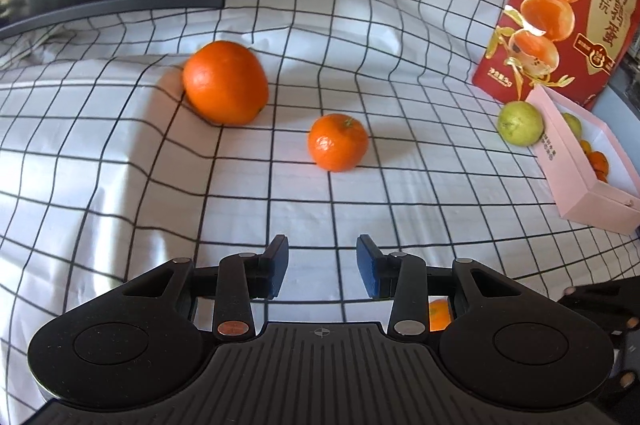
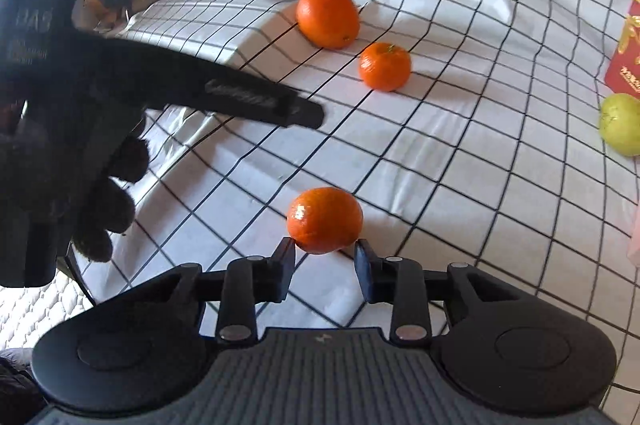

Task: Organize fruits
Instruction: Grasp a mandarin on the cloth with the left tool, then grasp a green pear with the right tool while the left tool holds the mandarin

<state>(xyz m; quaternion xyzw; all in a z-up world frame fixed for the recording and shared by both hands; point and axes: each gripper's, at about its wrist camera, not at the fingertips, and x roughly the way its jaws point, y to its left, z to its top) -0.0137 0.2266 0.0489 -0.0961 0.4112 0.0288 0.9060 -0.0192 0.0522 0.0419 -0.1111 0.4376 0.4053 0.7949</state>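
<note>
Orange sliver: in the left wrist view only a small piece of the near mandarin (image 1: 439, 314) shows, through a gap in the claw's frame.
Pink box (image 1: 576, 161): far right of the left claw and cut by the frame edge; the fruit inside is half hidden by its wall, a green one and some orange ones.
Green fruit (image 1: 519, 123): against the box's outer wall; in the right wrist view it is clipped by the right edge.
Red carton (image 1: 560, 5): stands behind the box, its top cut off.
Dark shape: at left of the right wrist view, blurred; a gloved hand (image 2: 108, 201) grips it, details unclear.
Left claw (image 1: 322, 253): narrow gap, nothing between the blue pads, only checked cloth (image 1: 400, 205).
Right claw (image 2: 324, 251): nearly closed, both tips pressing the lower sides of the near mandarin, which sits at the tips on the cloth.
Far mandarin (image 1: 338, 142): ahead of both claws, lying free.
Big orange (image 1: 226, 83): beyond it, ahead and left, apart from the far mandarin.
</note>
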